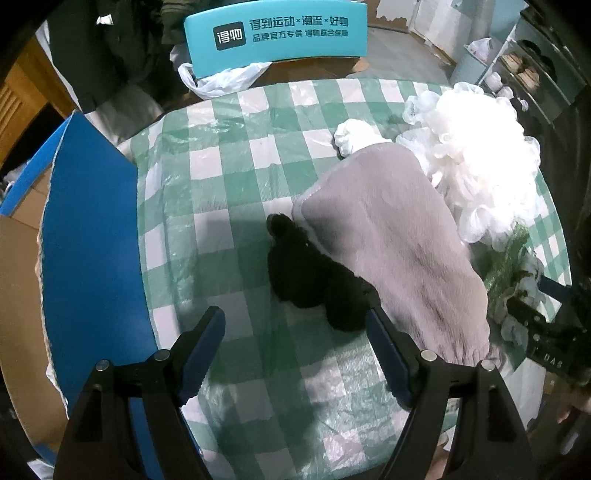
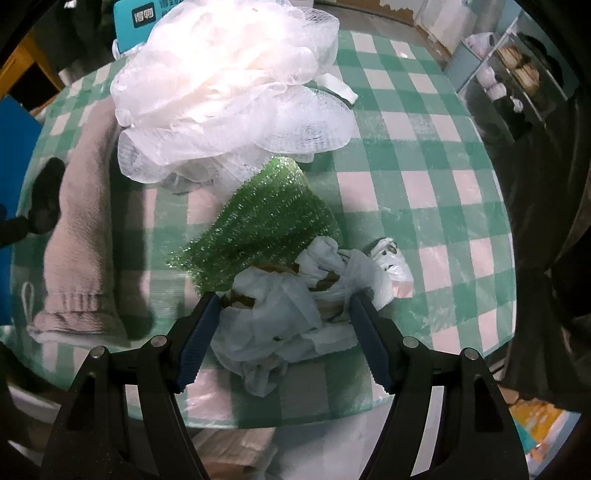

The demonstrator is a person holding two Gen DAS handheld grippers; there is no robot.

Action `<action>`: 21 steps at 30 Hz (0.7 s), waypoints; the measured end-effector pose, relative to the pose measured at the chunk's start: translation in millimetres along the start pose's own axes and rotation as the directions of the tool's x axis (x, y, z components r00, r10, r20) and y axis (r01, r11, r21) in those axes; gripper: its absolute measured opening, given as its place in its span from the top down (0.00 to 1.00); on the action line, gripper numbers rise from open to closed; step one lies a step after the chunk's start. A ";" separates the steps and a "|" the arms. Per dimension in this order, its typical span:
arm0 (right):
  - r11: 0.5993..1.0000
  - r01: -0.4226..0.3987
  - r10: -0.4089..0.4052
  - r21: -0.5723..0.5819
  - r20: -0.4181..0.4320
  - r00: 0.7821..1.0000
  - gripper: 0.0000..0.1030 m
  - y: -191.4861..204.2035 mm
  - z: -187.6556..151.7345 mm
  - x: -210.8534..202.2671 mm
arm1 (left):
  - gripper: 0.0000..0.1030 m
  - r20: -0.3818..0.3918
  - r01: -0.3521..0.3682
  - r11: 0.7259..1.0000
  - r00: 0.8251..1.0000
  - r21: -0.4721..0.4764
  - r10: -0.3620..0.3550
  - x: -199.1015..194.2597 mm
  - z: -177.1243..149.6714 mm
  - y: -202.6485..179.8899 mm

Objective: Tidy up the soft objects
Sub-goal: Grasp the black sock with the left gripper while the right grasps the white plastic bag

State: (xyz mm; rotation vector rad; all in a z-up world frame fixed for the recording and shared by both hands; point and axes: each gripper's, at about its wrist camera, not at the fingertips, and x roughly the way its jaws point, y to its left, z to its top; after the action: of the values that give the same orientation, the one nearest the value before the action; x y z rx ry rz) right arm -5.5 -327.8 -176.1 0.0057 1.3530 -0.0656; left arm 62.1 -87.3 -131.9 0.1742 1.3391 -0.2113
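Observation:
A round table with a green-and-white checked cloth (image 1: 229,177) holds soft things. In the left wrist view, a black fuzzy item (image 1: 314,280) lies beside a pinkish-grey towel mitt (image 1: 399,236), with a white mesh bath pouf (image 1: 480,162) and a small white crumpled item (image 1: 354,136) behind. My left gripper (image 1: 295,328) is open, just short of the black item. In the right wrist view, my right gripper (image 2: 282,306) is open around a crumpled white plastic bag (image 2: 280,317). A green glittery sponge (image 2: 258,229), the pouf (image 2: 229,85) and the mitt (image 2: 81,236) lie beyond.
A blue board (image 1: 92,236) stands along the table's left edge. A teal chair back (image 1: 277,33) with a plastic bag (image 1: 221,81) is behind the table. Shelves with bowls (image 2: 517,77) stand at the far right. The right gripper's body (image 1: 546,339) shows at the left view's right edge.

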 end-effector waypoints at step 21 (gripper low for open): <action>0.996 -0.086 0.086 -0.008 0.025 0.996 0.85 -10.0 -2.2 3.1 | 0.47 -0.046 0.102 0.989 0.993 -0.109 -0.107 37.5 22.8 10.0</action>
State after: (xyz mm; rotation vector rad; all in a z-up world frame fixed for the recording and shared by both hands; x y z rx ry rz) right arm -7.5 -337.9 -179.2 0.0568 1.3261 0.0117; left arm 94.2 -85.2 -163.4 0.0199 1.4093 -0.2242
